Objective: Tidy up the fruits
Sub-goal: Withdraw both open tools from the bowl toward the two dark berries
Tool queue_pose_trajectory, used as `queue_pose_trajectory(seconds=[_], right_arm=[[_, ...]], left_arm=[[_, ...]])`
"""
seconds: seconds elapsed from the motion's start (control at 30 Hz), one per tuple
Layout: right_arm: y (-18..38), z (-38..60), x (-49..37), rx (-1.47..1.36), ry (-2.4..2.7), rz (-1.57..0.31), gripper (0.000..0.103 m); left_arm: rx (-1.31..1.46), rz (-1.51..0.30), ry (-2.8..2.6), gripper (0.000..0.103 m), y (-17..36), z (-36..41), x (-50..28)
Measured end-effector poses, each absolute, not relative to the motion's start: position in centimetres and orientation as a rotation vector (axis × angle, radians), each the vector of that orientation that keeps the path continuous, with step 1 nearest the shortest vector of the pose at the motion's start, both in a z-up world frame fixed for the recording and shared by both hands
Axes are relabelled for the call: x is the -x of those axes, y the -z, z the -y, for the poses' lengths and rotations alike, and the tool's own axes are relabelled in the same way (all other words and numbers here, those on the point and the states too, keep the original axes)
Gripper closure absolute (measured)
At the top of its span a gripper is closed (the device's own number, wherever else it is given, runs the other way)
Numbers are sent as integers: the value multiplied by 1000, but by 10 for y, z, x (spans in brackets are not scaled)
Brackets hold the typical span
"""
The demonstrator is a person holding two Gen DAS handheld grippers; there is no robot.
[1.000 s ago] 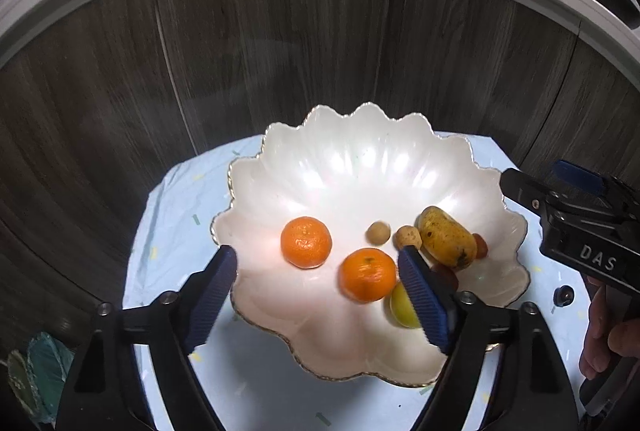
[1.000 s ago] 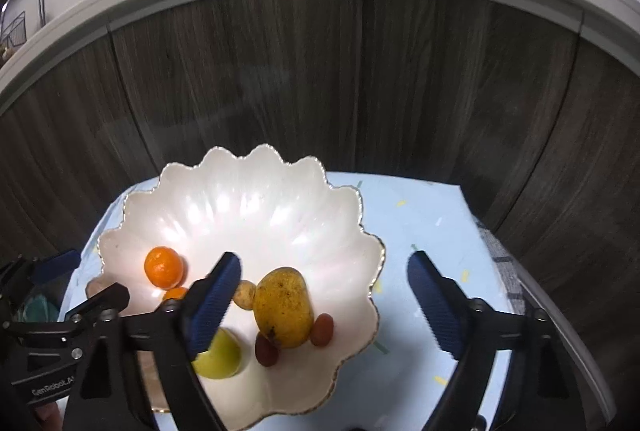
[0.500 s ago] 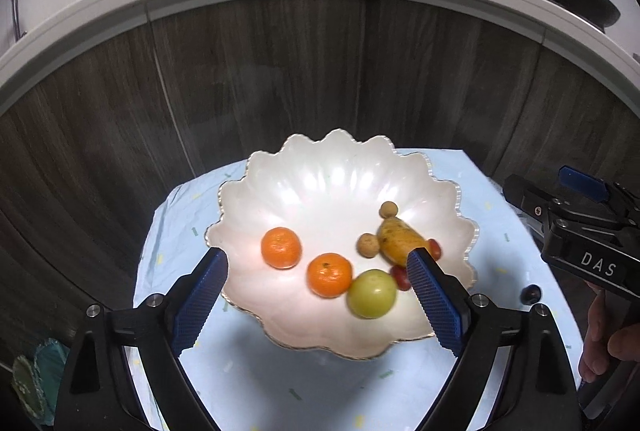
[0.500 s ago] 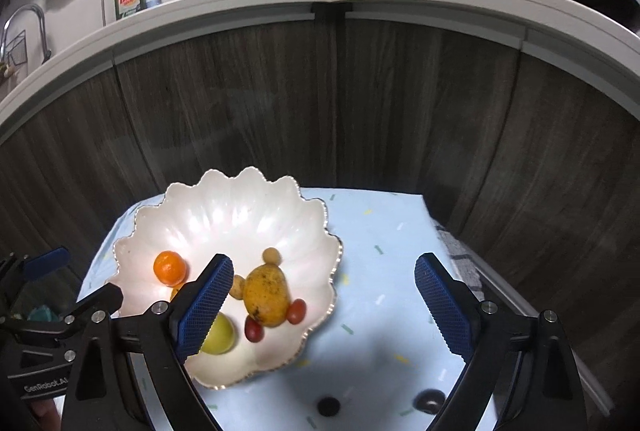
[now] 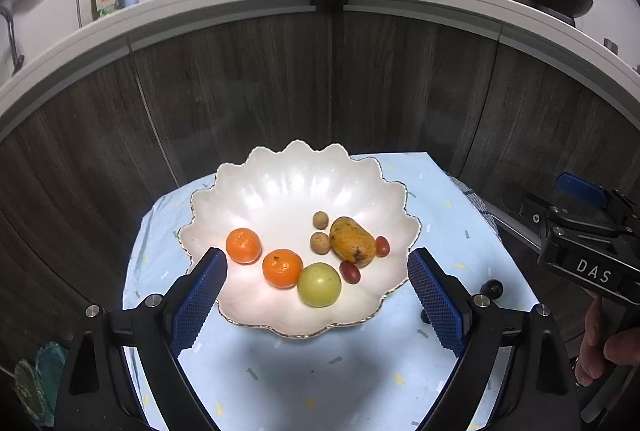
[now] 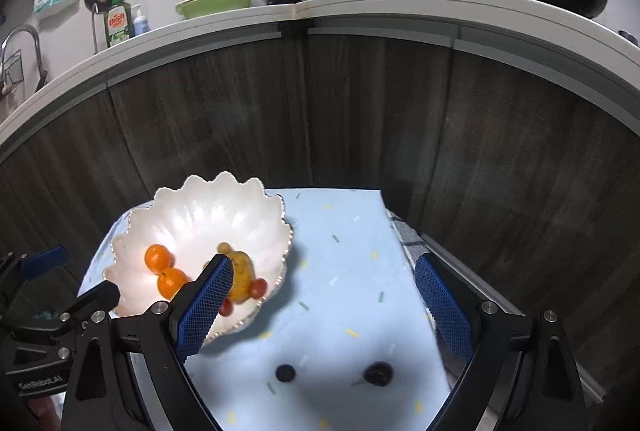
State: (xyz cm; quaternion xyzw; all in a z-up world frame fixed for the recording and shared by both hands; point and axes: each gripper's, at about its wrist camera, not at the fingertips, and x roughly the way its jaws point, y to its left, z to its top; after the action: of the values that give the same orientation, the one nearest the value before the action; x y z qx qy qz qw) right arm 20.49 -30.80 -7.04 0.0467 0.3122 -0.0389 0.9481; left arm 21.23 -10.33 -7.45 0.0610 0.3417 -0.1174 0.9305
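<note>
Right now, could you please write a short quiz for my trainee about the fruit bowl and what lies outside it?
1. True or false: both oranges lie inside the white scalloped bowl.
2. How many small dark fruits lie on the blue cloth, outside the bowl?
3. Which fruit touches the green apple? A) mango B) nearer orange C) a brown longan

Key: 1 true; 2 two; 3 B
</note>
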Motion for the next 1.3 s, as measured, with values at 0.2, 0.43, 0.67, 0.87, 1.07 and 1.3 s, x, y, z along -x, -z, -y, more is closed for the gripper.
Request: queue_pose_trajectory(seconds=[0.2, 0.43, 0.67, 0.87, 1.07, 1.3], right_arm=[[71, 319, -187, -86, 88, -633, 10], [75, 329, -170, -88, 96, -636, 10], [86, 339, -160, -92, 106, -650, 10], [98, 348, -157, -94, 107, -664, 10], [114, 355, -155, -81, 105, -683, 10], [136, 361, -158, -75, 97, -712, 10]], left_arm=[[-136, -699, 259, 11, 72, 115, -198], [-157, -701, 269, 11, 76, 127, -184], [-167, -702, 281, 11, 82, 138, -173], [-158, -712, 293, 11, 94, 147, -168], [-154, -731, 314, 14, 111, 156, -167], [-165, -758, 342, 19, 135, 167, -165]])
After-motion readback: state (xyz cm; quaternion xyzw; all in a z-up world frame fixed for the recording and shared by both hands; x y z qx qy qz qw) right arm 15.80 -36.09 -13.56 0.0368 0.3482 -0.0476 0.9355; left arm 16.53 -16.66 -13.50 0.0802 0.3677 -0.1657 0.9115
